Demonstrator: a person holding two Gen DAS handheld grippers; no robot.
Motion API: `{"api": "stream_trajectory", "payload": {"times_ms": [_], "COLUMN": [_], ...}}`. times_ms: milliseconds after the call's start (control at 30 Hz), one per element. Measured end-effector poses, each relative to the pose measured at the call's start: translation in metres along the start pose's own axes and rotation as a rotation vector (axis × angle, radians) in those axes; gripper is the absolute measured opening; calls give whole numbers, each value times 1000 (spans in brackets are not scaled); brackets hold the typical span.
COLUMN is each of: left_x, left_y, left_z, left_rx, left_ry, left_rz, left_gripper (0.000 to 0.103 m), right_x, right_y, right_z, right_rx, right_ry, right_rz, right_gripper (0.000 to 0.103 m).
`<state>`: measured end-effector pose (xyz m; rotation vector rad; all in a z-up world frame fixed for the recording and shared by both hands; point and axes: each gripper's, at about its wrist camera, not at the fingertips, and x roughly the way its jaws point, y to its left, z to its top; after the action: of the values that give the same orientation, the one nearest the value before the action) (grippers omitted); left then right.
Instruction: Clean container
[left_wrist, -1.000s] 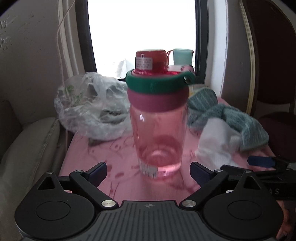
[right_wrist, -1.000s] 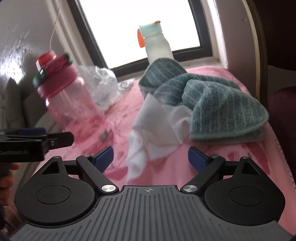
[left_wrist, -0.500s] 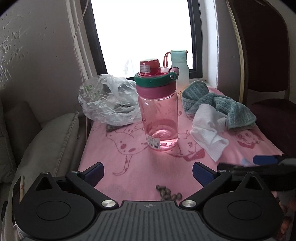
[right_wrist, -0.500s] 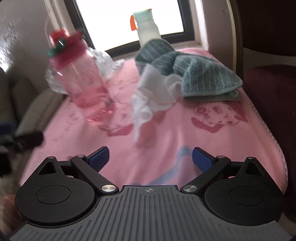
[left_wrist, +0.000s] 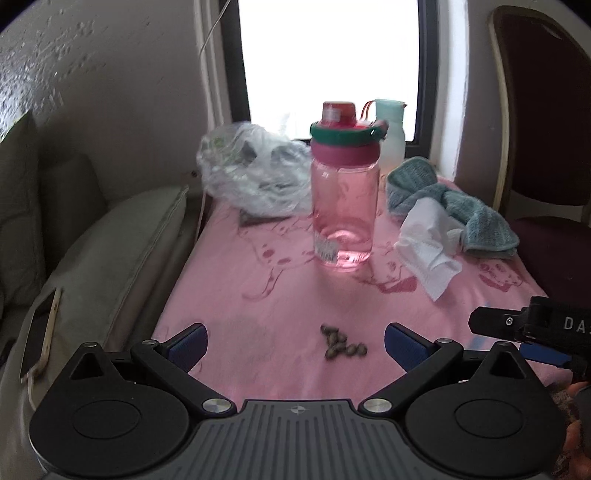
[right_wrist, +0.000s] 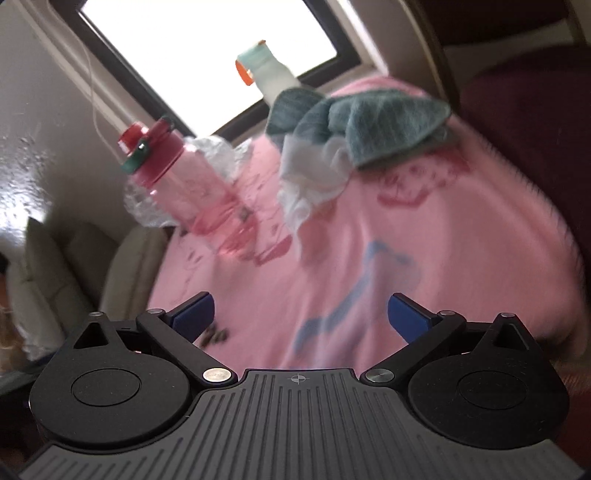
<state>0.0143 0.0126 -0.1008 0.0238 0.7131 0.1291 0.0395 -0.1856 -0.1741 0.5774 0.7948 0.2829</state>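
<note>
Both grippers stood with their blue-padded fingers spread wide and nothing between them. The left gripper (left_wrist: 295, 341) hung low over the near edge of the pink cloth (left_wrist: 295, 295), pointing level toward the window. The right gripper (right_wrist: 300, 314) was rolled to one side, so its view came out tilted and blurred; in the left wrist view its black body (left_wrist: 532, 325) showed at the right edge, just beside the left one, with a bit of the person's hand (left_wrist: 576, 398) under it.

The pink bottle (left_wrist: 343, 199) stood upright in the middle of the cloth, well apart from both grippers, its green-ringed lid on and red cap shut. Behind it, at the window, stood a pale bottle (left_wrist: 391, 136). A clear plastic bag (left_wrist: 255, 173) lay to the bottle's left. To its right lay a white cloth (left_wrist: 428, 240), touching a crumpled teal towel (left_wrist: 461, 206). A small heap of dark pellets (left_wrist: 341, 341) lay on the cloth between the left gripper's fingers (left_wrist: 188, 343), touching neither. A phone (left_wrist: 40, 339) rested on the cushion at far left.
</note>
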Motion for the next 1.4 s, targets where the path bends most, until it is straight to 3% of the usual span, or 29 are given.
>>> {"api": "stream_trajectory", "payload": {"times_ms": [200, 467, 600, 1000, 1133, 1200, 1400], "left_x": [-4, -28, -34, -1, 16, 23, 59], "left_y": [-6, -8, -3, -14, -4, 2, 13], "left_z": [-7, 8, 19, 41, 43, 45, 62], "left_rx": [23, 32, 18, 93, 97, 102, 77], "left_ry": [14, -13, -12, 88, 69, 46, 52], "left_rz": [6, 36, 3, -43, -73, -87, -124], "left_gripper": [102, 102, 102, 102, 102, 102, 93], "right_x": [-4, -32, -43, -27, -16, -12, 23], "right_y": [15, 40, 61, 63, 52, 47, 45], "right_z": [-2, 15, 25, 43, 53, 57, 77], "right_rx": [-59, -113, -162, -178, -177, -179, -307], "right_ry": [-21, 24, 42, 174, 133, 69, 27], "right_rz": [-53, -42, -33, -63, -68, -58, -74], "right_gripper": [103, 103, 103, 103, 103, 103, 103]}}
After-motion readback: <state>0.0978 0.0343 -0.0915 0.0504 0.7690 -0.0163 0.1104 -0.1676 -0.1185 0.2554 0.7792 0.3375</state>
